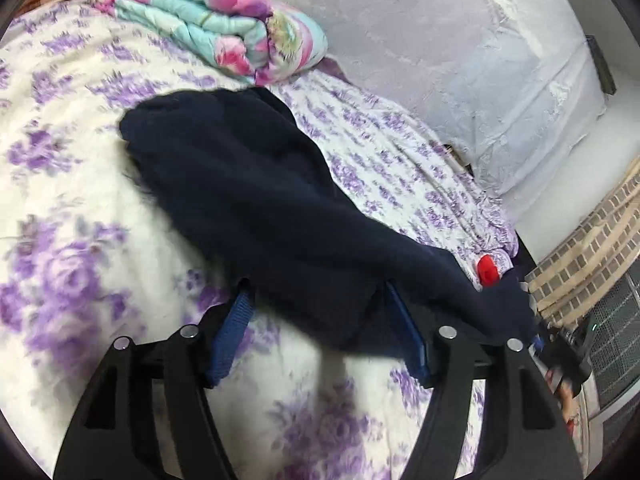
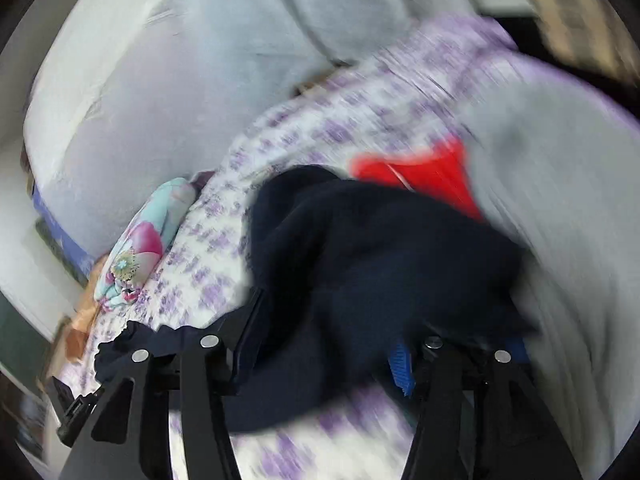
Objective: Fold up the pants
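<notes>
- Pants (image 1: 248, 184), dark navy, lie bunched across the bed (image 1: 60, 92), running from near its middle down toward the edge by the wall, with the near end lifted off the sheet.
- Left claw (image 1: 316, 312) has that near end bunched between its blue fingers (image 1: 234, 330); it looks clenched on the cloth.
- Right claw (image 2: 324, 332) sits deep in the same dark cloth (image 2: 360, 248); the view is badly blurred, so I cannot tell whether it is grasping.
- Bed sheet is white with purple flowers and fairly smooth around the pants.
- Folded quilt (image 1: 216, 24), mint with pink flowers, rests toward the far end of the bed, close beyond the pants.
- Something red (image 1: 488, 268) shows just past the pants at the bed's wall-side edge.
- Pale, textured wall (image 1: 460, 40) runs along that side.
- Brick-patterned cloth (image 1: 588, 256) hangs beyond the bed's corner.
</notes>
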